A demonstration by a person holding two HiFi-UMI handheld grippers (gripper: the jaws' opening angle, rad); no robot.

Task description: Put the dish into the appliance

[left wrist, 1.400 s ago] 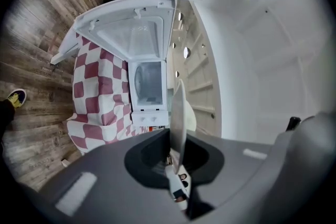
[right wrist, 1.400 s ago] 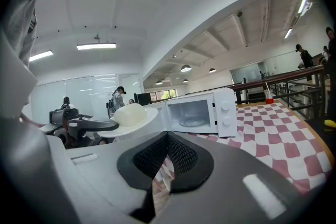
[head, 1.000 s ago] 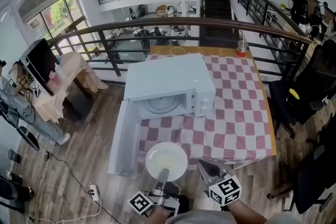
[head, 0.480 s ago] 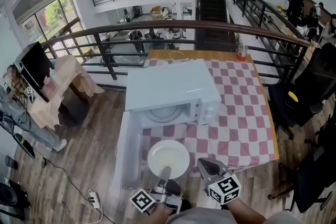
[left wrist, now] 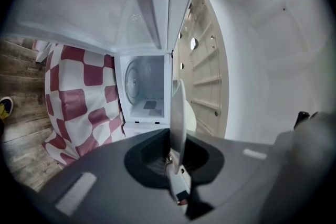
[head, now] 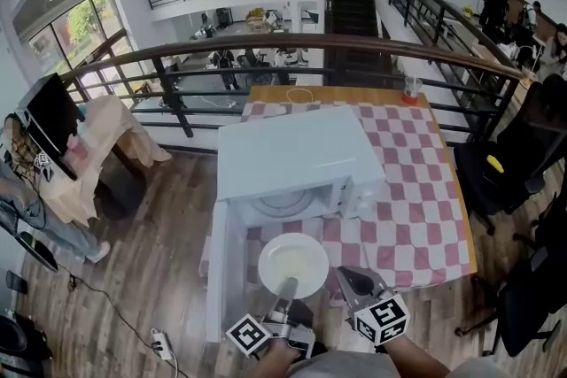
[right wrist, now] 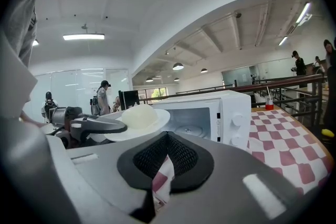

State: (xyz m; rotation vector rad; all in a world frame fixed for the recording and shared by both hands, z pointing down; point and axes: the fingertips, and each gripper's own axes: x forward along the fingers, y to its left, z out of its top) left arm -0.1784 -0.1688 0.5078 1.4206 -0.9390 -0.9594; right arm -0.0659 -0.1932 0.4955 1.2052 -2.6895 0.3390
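Note:
A white dish (head: 292,264) hangs level in front of the white microwave (head: 297,157), whose door (head: 221,266) stands swung open to the left. My left gripper (head: 288,288) is shut on the dish's near rim. In the left gripper view the dish (left wrist: 177,110) shows edge-on between the jaws of my left gripper (left wrist: 176,140), with the lit cavity (left wrist: 145,86) beyond. My right gripper (head: 358,281) hovers just right of the dish, shut and holding nothing. From the right gripper view the dish (right wrist: 137,119) floats left of the cavity (right wrist: 189,122), above my right gripper (right wrist: 167,136).
The microwave stands on a table with a red-and-white checked cloth (head: 416,199). A red cup (head: 409,88) is at the far edge. A dark railing (head: 354,44) runs behind the table. Black chairs (head: 514,164) stand at the right.
Both grippers and the dish have moved forward toward the microwave's open front. The left gripper's hold on the rim is unchanged.

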